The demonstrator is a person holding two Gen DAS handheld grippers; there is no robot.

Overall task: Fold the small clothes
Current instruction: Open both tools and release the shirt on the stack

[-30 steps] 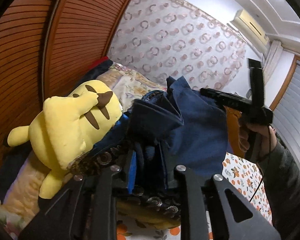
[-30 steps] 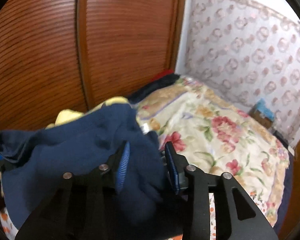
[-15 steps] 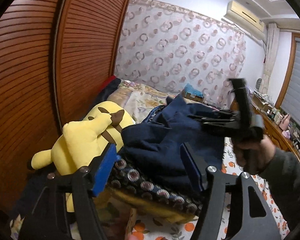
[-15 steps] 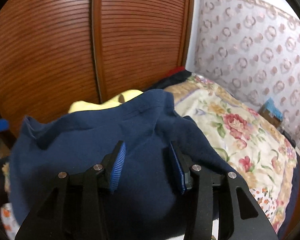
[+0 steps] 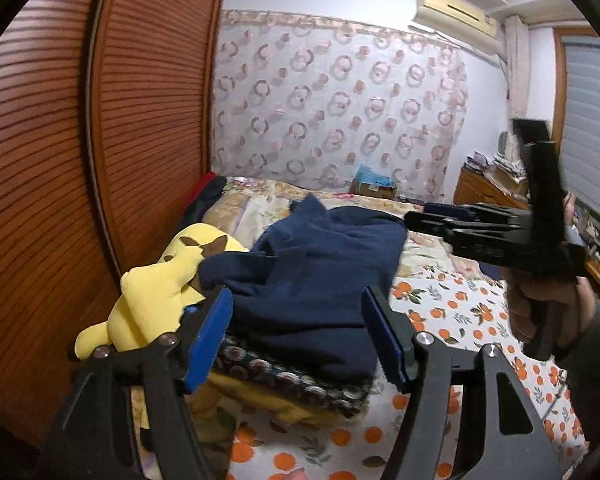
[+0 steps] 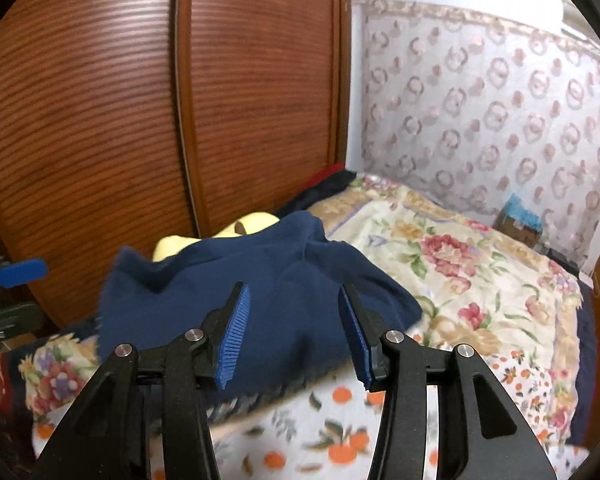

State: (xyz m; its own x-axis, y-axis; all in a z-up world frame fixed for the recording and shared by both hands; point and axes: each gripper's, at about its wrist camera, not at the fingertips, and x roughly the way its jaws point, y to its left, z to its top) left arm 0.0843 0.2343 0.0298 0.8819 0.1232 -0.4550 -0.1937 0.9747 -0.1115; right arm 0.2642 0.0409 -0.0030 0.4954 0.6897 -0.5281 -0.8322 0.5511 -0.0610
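Bed [image 5: 460, 312]: navy garment [image 5: 320, 280] beyond both grippers' parted jaws, untouched.

Yellow plush toy [image 6: 216, 236]: in the right wrist view mostly hidden behind the navy garment [image 6: 260, 300], only its top showing at 11 o'clock of the cloth. Patterned folded stack [image 5: 296, 376]: largely covered by the garment, front edge alone visible. Right gripper [image 5: 440, 216]: motion-blurred in the left wrist view at 3 o'clock, finger spacing unreadable there.
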